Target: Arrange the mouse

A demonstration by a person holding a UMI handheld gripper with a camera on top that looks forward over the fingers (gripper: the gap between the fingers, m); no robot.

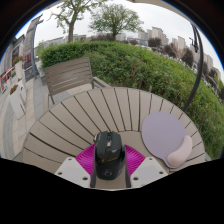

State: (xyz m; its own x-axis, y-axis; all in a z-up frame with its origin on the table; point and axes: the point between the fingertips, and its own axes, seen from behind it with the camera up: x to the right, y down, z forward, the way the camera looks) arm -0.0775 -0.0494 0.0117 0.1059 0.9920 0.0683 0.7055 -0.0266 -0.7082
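Gripper (110,172): fingers spread apart at either side of the mouse; magenta pads (84,158) face inward; whether they touch the mouse cannot be told.
Mouse (109,152): black, resting on the table between the fingers, scroll wheel pointing away from the camera.
Mouse pad (163,132): pale lilac, rounded, with a wrist rest (179,152) at its near edge; lies on the table just beside the mouse, at its right.
Table (75,118): round, made of light wooden slats.
Chair (70,75): slatted wood, beyond the table.
Hedge (150,65): green, behind table and chair.
Trees (100,18): beyond the hedge.
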